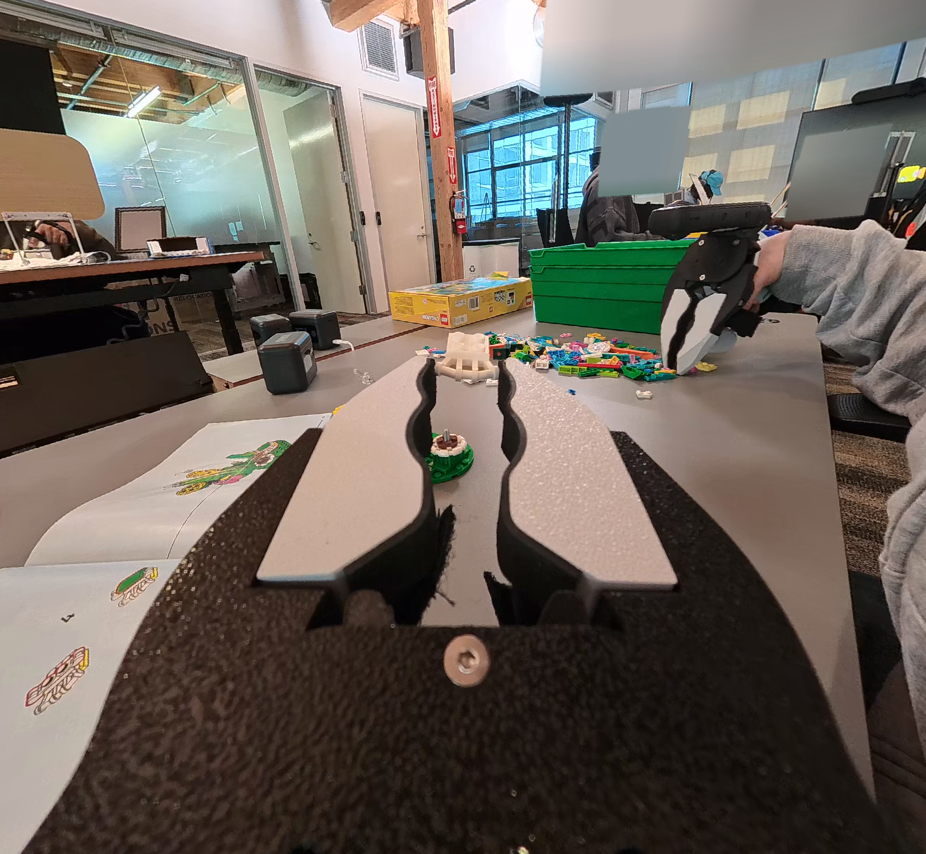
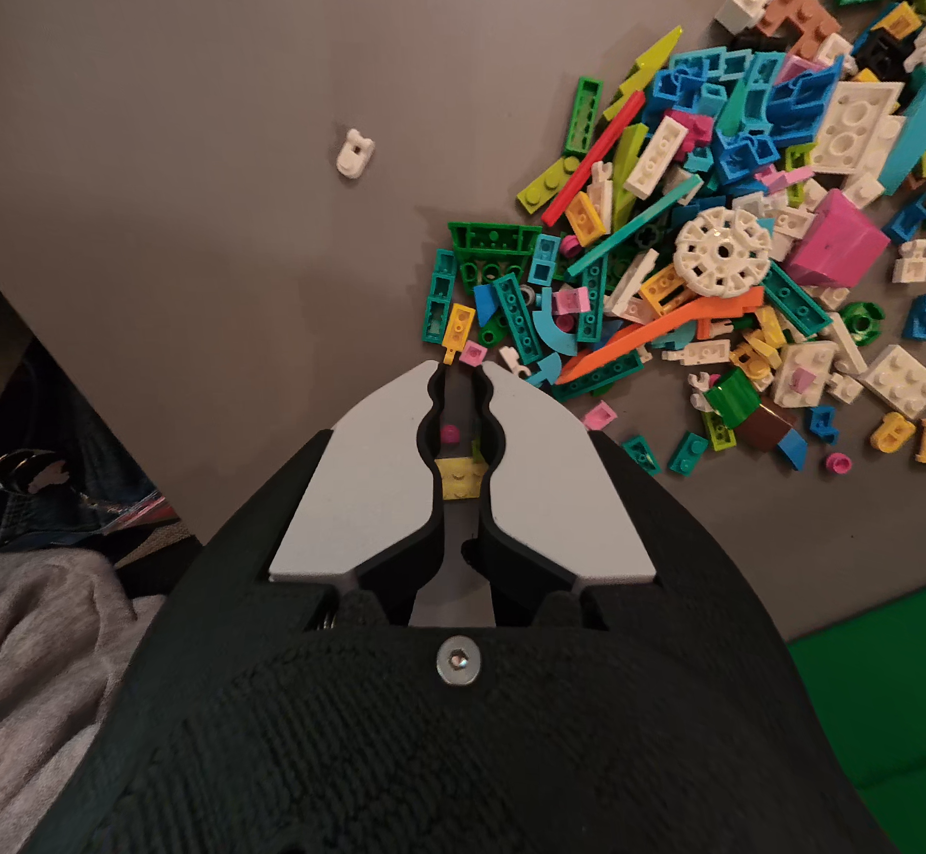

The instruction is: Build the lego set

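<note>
Green base: round build, brown and white top, seen on the grey table between the fingers of the left gripper, under them; not gripped.
Left gripper: held moderately wide, nothing in it; white frame piece lies just past its tips.
Instruction booklet: left of the base, open.
Brick pile: ahead and to the right of the right gripper.
Right gripper: narrow gap, nothing clamped; tips right at the pile's near edge.
Key relation: small pink piece and yellow clip plate lie just beyond the tips; plate's long axis runs roughly along the fingers.
Nearer arm: right, judged.
</note>
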{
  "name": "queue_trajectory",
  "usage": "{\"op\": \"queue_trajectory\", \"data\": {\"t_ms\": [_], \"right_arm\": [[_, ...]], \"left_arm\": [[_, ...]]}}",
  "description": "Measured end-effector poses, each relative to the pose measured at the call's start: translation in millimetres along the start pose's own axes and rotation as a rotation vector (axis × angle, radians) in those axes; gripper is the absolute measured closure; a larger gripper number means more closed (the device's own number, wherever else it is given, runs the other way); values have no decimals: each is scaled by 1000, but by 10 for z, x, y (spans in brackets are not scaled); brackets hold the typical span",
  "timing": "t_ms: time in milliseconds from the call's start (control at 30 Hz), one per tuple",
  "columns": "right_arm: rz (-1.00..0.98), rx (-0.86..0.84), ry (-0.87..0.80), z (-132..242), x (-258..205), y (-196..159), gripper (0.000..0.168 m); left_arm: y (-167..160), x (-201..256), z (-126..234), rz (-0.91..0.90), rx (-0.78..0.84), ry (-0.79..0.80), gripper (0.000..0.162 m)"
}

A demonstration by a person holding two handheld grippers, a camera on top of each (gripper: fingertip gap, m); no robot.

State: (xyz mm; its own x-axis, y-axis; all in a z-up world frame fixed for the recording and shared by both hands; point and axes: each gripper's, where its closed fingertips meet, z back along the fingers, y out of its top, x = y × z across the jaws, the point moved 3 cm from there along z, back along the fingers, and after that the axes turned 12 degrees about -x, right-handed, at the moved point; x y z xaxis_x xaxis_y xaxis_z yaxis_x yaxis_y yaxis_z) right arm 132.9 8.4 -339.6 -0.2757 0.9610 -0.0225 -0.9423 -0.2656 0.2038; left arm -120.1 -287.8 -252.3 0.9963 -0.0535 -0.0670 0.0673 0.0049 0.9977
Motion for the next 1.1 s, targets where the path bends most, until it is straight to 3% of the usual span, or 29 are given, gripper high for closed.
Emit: {"op": "queue_trajectory", "data": {"t_ms": [633, 1100], "right_arm": [[-18, 181, -124, 280, 80, 197, 157], [-77, 309, -394, 510, 400, 285, 153]], "left_arm": [[1, 3, 4, 3, 2, -2, 139], [5, 11, 3, -2, 3, -3, 139]]}}
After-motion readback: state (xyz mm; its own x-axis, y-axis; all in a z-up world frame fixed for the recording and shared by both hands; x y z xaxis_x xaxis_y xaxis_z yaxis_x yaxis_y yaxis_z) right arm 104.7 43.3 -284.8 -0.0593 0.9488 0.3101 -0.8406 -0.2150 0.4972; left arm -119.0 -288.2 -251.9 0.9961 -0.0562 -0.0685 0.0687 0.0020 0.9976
